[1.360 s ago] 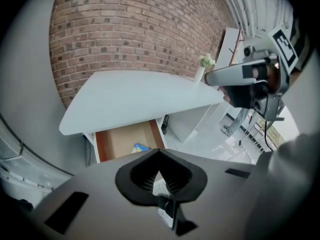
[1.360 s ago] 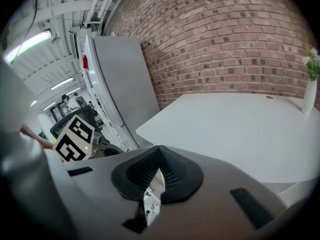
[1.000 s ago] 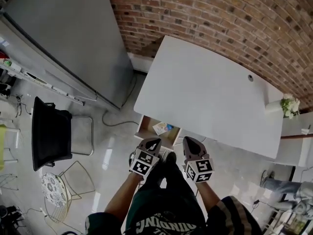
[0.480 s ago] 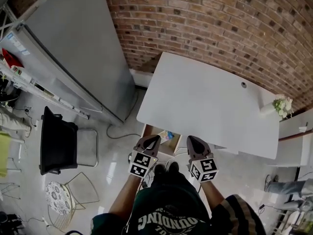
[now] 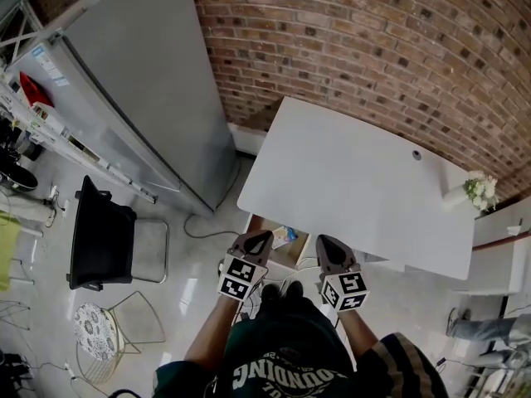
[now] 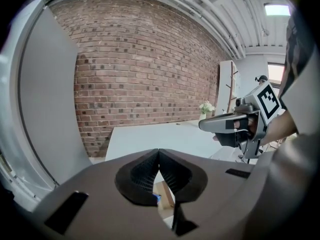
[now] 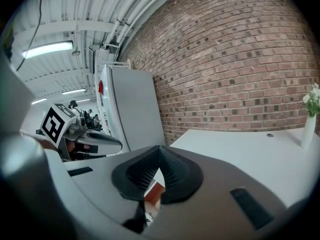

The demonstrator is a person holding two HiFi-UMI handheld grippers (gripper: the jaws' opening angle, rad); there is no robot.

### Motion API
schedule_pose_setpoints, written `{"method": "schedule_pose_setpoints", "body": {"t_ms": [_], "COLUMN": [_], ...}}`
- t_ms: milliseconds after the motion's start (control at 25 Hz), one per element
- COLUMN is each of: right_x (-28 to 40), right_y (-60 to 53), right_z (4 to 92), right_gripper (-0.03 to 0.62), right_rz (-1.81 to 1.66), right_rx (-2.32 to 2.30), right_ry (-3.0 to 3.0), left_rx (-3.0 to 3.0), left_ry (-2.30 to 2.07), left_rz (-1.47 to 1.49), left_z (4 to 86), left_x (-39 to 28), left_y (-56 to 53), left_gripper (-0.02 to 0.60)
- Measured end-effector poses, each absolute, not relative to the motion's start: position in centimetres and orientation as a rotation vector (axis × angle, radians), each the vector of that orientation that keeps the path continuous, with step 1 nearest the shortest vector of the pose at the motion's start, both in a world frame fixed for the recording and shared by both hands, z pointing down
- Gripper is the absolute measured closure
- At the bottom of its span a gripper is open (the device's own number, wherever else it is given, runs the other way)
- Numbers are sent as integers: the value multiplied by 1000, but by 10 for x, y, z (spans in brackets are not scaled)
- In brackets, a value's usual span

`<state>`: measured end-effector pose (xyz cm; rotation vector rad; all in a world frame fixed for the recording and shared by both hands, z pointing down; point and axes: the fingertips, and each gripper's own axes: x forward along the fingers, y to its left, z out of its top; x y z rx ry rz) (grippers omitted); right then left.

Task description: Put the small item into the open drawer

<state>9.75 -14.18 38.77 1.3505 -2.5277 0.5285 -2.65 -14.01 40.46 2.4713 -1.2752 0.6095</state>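
Broadly, we face a brick wall (image 5: 373,40), with a tall grey cabinet (image 5: 141,89) off to the left of the fingers (image 6: 142,171) and a white bench (image 5: 357,181) stretching ahead of them, bare but for a vase of flowers (image 5: 474,189) far to the right. Under the bench's near edge, just beyond and below the fingertips, the drawer (image 5: 254,224) stands open. We hold the left gripper (image 5: 264,239) and right gripper (image 5: 322,242) side by side above it, and both pairs of fingers are pressed together with nothing between them. The small item (image 5: 284,235), a blue-and-white packet, lies inside the drawer, between the two sets of fingertips and lower. We judge the placing done. The risk now is that the drawer juts toward our legs, so a step forward could jolt it, and closed fingers pushing its front could slip off.
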Motion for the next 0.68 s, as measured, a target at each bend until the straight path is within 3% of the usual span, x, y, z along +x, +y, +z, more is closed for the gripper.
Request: {"method": "schedule_pose_setpoints", "body": {"t_ms": [680], "right_x": [89], "right_y": [-129], "right_z": [394], "right_gripper": [571], "right_rz": [566], "right_rx": [1301], "right_ry": [-2526], "left_rx": [2443], "left_ry": [-1270], "left_rz": [612], "left_z": [409], "left_x": [-28], "left_y": [-137], "left_gripper": [568]}}
